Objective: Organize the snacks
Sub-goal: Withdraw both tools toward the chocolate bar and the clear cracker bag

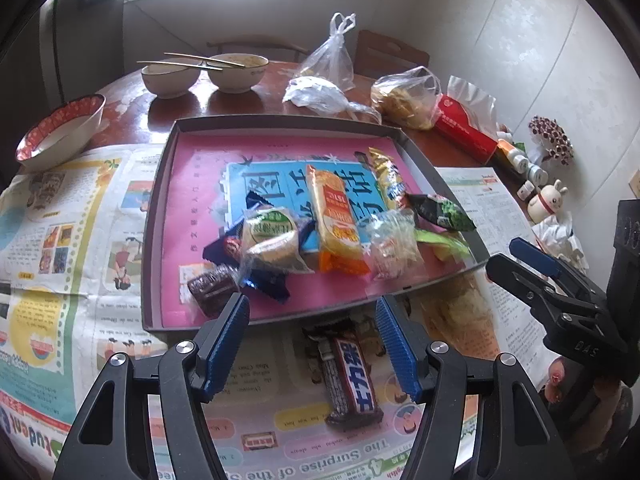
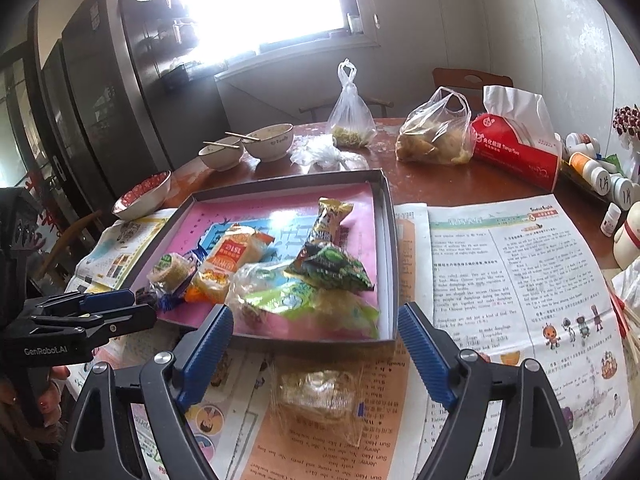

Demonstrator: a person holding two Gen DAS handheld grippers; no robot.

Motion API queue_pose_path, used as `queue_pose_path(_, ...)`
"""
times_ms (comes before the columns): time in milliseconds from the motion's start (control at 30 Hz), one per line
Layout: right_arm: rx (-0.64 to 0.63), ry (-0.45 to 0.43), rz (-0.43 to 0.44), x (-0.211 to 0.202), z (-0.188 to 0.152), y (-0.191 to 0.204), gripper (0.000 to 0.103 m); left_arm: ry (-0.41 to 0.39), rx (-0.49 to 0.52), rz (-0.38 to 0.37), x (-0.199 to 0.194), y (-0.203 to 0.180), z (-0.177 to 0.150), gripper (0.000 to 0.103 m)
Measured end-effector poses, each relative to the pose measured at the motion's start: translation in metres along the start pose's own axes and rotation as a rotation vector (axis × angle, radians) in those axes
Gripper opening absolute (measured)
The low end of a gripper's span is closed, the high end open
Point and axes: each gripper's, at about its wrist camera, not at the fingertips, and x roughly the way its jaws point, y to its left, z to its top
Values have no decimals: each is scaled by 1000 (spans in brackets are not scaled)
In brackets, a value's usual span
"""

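A grey tray with a pink lining lies on newspaper and holds several wrapped snacks, among them an orange pack and a green pack. In front of the tray a dark chocolate bar lies on the paper. My left gripper is open above the bar, its fingers on either side and not touching it. A clear-wrapped snack lies on the paper before the tray's near right corner. My right gripper is open over it, nothing held.
Beyond the tray stand two bowls with chopsticks, a red-patterned bowl, plastic bags of food, a red tissue pack and small bottles. A rabbit figure sits at the right. Chairs stand behind the table.
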Motion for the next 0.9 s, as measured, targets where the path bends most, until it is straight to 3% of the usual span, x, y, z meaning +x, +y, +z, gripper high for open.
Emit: queue_pose_path(900,-7,57,3,8,-28,0,84,62,41,-17,17,-17,-29,68)
